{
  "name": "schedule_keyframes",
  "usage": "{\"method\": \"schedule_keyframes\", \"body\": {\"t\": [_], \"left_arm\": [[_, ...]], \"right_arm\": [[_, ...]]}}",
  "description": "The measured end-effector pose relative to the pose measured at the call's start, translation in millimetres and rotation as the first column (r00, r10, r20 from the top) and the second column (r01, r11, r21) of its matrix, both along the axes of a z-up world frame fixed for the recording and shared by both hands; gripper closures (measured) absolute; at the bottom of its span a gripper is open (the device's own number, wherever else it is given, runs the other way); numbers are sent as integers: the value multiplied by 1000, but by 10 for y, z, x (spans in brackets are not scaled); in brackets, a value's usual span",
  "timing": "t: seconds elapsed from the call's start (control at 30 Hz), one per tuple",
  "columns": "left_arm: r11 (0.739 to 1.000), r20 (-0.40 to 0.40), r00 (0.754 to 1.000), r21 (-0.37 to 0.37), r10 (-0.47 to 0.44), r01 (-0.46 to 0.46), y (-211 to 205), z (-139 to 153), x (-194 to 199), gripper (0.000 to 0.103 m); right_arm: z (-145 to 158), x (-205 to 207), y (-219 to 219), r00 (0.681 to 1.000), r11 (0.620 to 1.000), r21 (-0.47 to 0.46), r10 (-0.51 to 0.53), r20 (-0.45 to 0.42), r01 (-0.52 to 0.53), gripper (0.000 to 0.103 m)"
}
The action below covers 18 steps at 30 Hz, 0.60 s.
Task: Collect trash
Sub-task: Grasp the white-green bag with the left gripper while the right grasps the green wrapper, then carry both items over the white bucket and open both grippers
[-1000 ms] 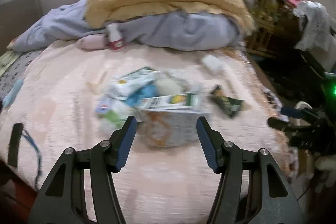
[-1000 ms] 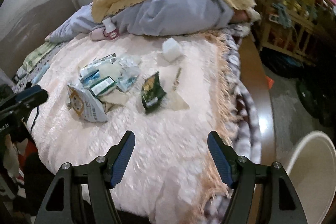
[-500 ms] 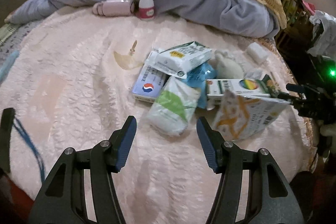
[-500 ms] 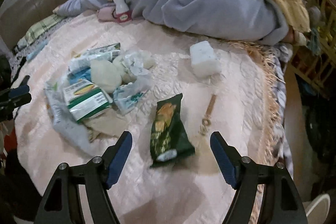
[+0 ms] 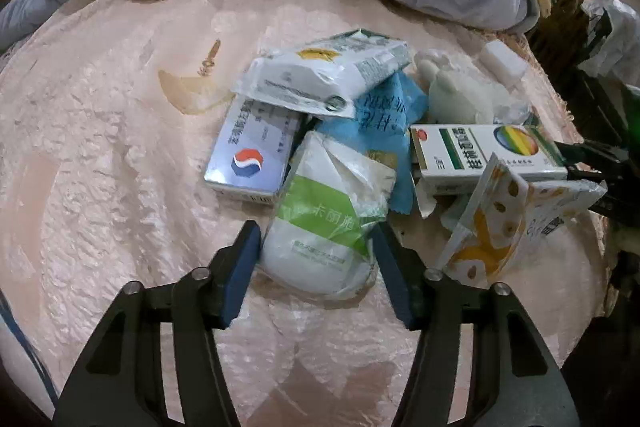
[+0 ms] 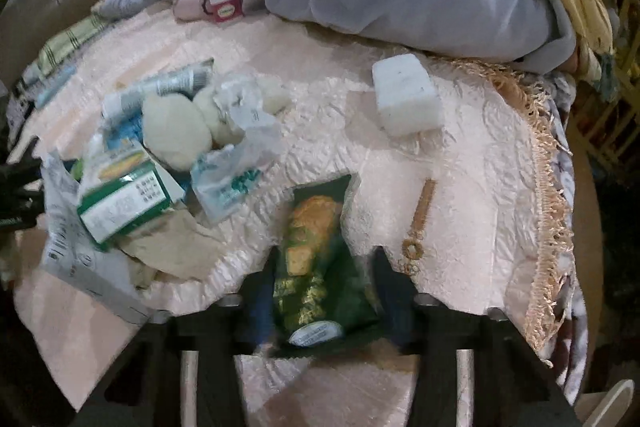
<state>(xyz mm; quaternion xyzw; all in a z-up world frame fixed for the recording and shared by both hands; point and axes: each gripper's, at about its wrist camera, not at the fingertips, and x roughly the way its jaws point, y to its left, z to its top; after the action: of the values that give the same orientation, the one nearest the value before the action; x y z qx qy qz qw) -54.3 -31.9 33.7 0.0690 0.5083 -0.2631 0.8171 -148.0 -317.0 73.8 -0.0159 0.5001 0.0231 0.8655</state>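
Left tool [image 5: 316, 267]: jaws wide apart, straddling the green-and-white pouch [image 5: 320, 227] at the near edge of the litter heap on the bed [image 5: 100, 147]; the pads stand beside the pouch but nothing is gripped yet. Risk: the pouch is soft and crinkled, so a closing pinch may fold it and slip off, or snag the quilted pink cover beneath. Its far end lies against the blue-and-white box [image 5: 252, 155] and the blue sheet [image 5: 384, 115], which could be dragged along.

Centre of heap: the rainbow-marked carton [image 5: 480, 155] and the yellow-patterned packet [image 5: 492, 227] sit loosely stacked (one nudge may scatter them).

Right tool [image 6: 324, 291]: jaws partly open around the dark green snack bag [image 6: 316, 259], which lies flat apart from the heap; the view is blurred, so contact cannot be confirmed. Risk: a glossy flat bag may slide out, and the fingers could catch the cover
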Motion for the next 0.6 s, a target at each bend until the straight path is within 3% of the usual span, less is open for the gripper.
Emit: {"method": "schedule_keyframes", "body": {"t": [0.1,0.37,0.6], "left_arm": [[1000,-6,1000,-12,-5,5,17,50,-64,75],[996,52,998,-85,40,-36,222,550,-360,77],[992,110,994,-123,0,14,-21,948,-723,77]], "right_arm": [[98,-84,30,1000,1000,10,6,26,-6,68],[556,-529,7,992,997,69,7,129,-16,69],[773,-981,-136,985,996,94,-28,170,12,69]]}}
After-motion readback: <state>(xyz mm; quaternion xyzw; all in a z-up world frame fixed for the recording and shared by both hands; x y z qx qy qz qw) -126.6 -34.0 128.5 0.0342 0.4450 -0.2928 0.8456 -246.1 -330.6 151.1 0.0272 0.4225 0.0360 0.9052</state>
